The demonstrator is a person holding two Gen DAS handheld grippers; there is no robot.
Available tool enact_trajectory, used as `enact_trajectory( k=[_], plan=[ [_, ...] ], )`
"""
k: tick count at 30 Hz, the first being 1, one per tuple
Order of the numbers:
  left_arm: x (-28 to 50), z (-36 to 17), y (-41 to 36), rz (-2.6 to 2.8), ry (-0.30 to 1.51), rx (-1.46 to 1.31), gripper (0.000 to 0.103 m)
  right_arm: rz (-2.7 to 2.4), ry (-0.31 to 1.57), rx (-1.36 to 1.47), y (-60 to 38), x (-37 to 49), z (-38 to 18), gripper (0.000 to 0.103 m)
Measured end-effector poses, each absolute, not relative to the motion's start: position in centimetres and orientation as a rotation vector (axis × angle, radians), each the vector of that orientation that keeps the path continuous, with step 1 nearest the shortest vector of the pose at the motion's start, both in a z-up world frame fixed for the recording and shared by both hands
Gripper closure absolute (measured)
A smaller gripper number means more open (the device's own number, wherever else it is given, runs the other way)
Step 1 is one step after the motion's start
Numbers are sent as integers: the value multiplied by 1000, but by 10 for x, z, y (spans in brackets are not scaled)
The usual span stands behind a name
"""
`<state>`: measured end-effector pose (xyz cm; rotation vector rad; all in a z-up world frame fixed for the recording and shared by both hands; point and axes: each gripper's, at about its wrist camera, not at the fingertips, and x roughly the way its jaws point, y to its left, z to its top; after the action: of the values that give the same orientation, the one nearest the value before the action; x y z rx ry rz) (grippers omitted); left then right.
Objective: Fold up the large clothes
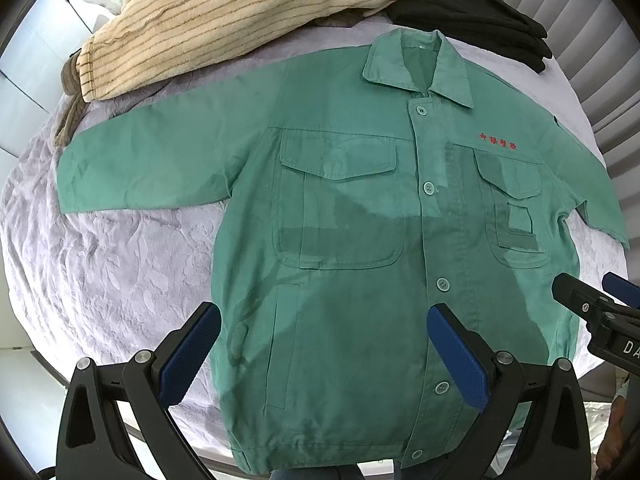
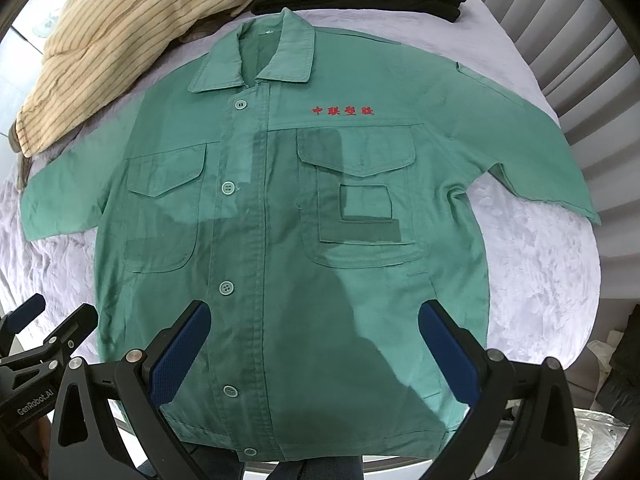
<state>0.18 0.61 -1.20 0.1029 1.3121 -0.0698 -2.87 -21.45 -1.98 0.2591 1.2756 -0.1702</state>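
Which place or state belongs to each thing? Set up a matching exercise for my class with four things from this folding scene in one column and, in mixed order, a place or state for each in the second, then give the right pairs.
Things
1. green jacket
2. striped cream blanket
3. black clothes
4. left hand-held gripper

Places or states
A. bunched up beyond the jacket's sleeve
B. open, above the jacket's hem
C. spread flat, front up, buttoned
D. piled beyond the collar

Pairs: 1-C, 2-A, 3-D, 4-B
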Motion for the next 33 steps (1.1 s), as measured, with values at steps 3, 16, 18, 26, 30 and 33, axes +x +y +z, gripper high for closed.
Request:
enact_trajectory(
  k=[3,16,18,26,30,33],
  plan=[
    [3,-13,8,-69,1316,97,0,-169,1276,259,-214,-29,-20,0],
    [10,-34,42,-117,1319,-46,0,-141,1281,258,-199,-20,-37,0],
    [15,-39,55,-137,1311,-99,0,-112,1270,263,-191,-17,-41,0],
    [61,-72,172,-53,1202,-377,0,-1,1348,243,-138,4,-66,0],
    [86,-100,243,39,1158,-471,0,47,1363,218,-110,15,-79,0],
    [106,-125,294,40,1138,-601,0,73,1370,193,-87,25,-87,0]
  ],
)
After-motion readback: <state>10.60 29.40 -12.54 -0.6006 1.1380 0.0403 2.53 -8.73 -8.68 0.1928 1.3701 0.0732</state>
